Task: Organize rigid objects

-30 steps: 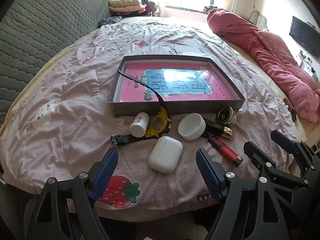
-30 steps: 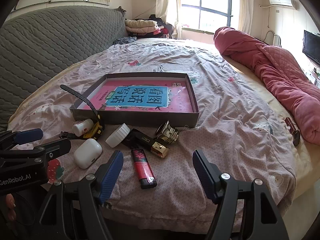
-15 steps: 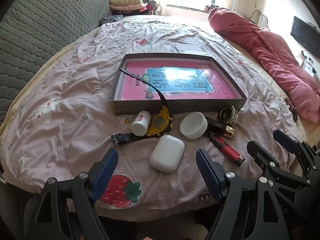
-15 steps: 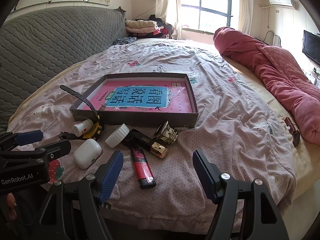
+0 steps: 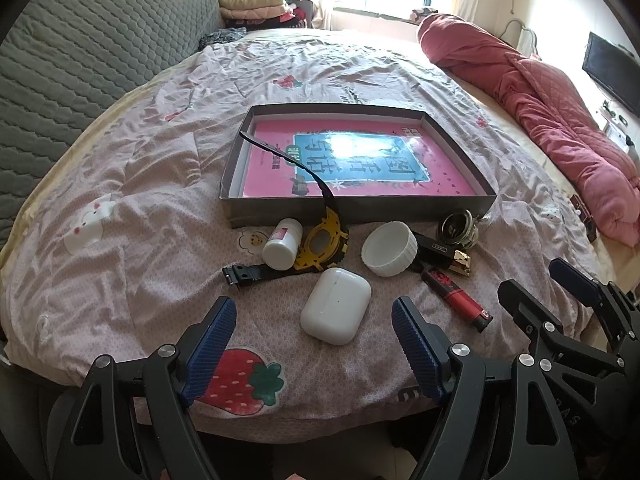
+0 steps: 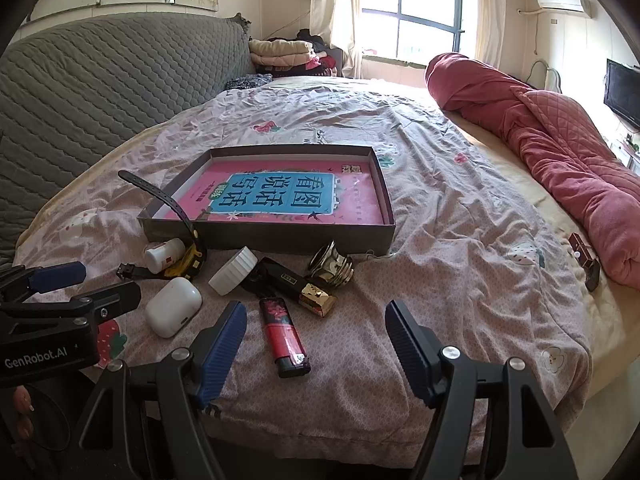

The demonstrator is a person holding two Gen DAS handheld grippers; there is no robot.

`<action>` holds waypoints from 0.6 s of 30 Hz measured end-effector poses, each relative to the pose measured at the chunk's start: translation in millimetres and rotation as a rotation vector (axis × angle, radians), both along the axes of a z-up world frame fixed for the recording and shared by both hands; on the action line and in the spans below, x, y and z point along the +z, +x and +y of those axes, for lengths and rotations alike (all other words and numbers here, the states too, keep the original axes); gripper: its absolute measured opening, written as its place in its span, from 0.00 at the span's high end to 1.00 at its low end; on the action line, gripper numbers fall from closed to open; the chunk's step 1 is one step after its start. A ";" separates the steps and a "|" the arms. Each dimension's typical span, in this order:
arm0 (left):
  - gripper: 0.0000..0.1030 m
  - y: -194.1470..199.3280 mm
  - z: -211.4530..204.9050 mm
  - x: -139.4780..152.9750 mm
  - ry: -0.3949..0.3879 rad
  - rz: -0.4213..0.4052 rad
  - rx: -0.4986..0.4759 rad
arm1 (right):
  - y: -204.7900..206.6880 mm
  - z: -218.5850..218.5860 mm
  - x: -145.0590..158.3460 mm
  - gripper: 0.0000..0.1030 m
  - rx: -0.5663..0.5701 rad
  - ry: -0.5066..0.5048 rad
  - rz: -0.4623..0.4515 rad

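A shallow grey box (image 5: pixel 360 204) (image 6: pixel 280 236) with a pink and blue sheet inside lies on the bed. In front of it lie a small white bottle (image 5: pixel 282 243), a yellow watch (image 5: pixel 322 240) with a black strap, a white earbud case (image 5: pixel 336 311) (image 6: pixel 173 306), a white cap (image 5: pixel 389 248) (image 6: pixel 233 271), a black and gold lighter (image 6: pixel 298 286), a red lighter (image 5: pixel 456 300) (image 6: pixel 284 336) and a metal piece (image 6: pixel 331 267). My left gripper (image 5: pixel 314 342) is open, just short of the earbud case. My right gripper (image 6: pixel 316 346) is open, near the red lighter.
A rolled red quilt (image 6: pixel 552 152) lies along the bed's right side. A grey quilted headboard (image 6: pixel 100 92) stands at the left. A small dark object (image 6: pixel 584 256) lies near the right edge. Folded clothes (image 6: pixel 280 52) are stacked at the far end.
My left gripper has moved slightly forward toward the earbud case. The right gripper has barely moved. No object has shifted.
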State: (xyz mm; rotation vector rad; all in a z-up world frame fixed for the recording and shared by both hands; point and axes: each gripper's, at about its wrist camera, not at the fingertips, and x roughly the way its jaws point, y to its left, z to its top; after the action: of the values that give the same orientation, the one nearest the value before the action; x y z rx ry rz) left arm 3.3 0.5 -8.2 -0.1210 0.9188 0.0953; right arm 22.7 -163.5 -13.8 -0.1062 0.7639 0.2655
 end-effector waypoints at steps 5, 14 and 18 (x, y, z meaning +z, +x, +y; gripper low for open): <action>0.21 0.1 0.2 0.0 -0.001 0.003 0.002 | -0.1 -0.5 0.6 0.31 0.001 -0.001 -0.003; 0.21 1.9 0.5 -2.5 -0.003 0.010 0.001 | -0.1 -0.9 2.1 0.31 -0.002 -0.006 -0.013; 0.21 5.3 0.6 -10.4 -0.002 0.024 0.000 | 1.6 -1.7 0.7 0.31 -0.007 -0.001 -0.005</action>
State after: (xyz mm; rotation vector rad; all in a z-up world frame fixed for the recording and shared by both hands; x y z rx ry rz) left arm 8.6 1.1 -18.6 -0.1215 0.9424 0.0962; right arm 24.3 -165.2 -13.1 -0.1053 0.7593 0.2582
